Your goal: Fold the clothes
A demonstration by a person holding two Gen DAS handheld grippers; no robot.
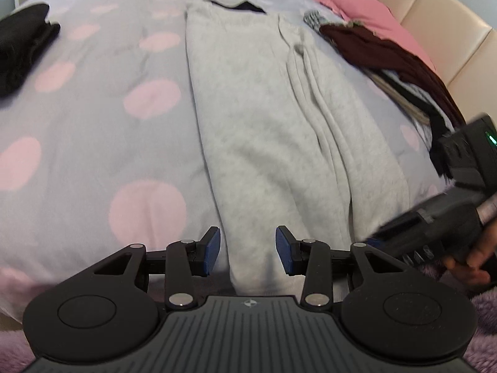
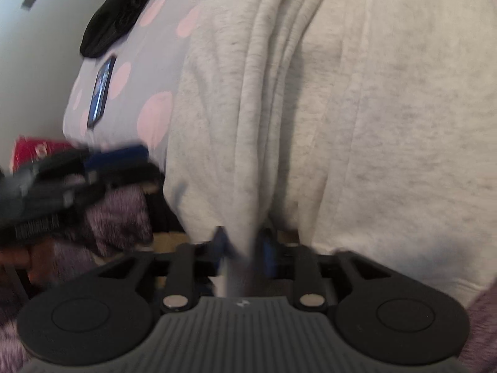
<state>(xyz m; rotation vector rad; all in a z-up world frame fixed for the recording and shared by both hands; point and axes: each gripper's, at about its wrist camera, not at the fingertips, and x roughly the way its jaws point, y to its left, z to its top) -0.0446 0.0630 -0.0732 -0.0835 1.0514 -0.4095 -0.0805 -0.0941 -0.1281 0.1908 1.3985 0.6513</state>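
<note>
Where the two views meet at the near edge of the bed, two black tools with blue pads are seen. The left tool is held released, its pads standing apart on either side of the near hem of one light grey fleece garment, without pressing it. On the right tool a fold of that hem lies between the blurred pads; whether it is pinched cannot be told. The garment is laid lengthwise along the lilac bedcover with pink dots, a ridge of folds running down its middle. One fuzzy purple rug is glimpsed below the bed edge. One blue rectangular item, too blurred to identify, lies on the cover. Farther off, one black garment is cut off at the left, and one heap of maroon, pink and striped clothes is piled against the cream padded headboard. No writing can be read.
</note>
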